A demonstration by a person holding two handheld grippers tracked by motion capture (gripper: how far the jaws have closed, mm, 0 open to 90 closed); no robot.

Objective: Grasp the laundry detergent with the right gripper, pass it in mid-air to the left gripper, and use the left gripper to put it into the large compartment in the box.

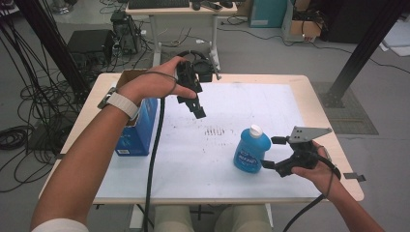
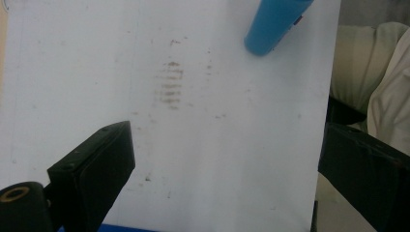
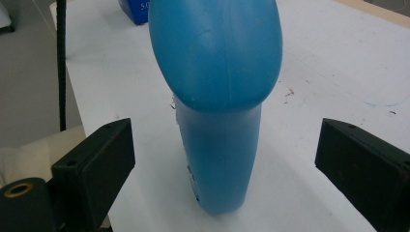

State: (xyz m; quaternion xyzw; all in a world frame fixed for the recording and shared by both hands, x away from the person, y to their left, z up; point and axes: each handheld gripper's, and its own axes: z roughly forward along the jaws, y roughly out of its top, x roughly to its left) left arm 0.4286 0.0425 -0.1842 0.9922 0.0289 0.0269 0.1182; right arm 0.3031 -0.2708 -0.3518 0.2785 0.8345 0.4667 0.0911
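Looks like a robotics lab, honestly: loose cables (image 1: 29, 121) piled on the floor at the left, computer boxes (image 1: 94, 43) upper left, a keyboard desk (image 1: 181, 9) along the top, black metal rig struts (image 1: 365, 46).

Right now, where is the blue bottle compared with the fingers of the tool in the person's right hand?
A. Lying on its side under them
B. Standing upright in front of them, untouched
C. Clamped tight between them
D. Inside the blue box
B: the blue bottle stands upright on the white table, and the right gripper has its fingers spread wide with clear gaps on both sides.
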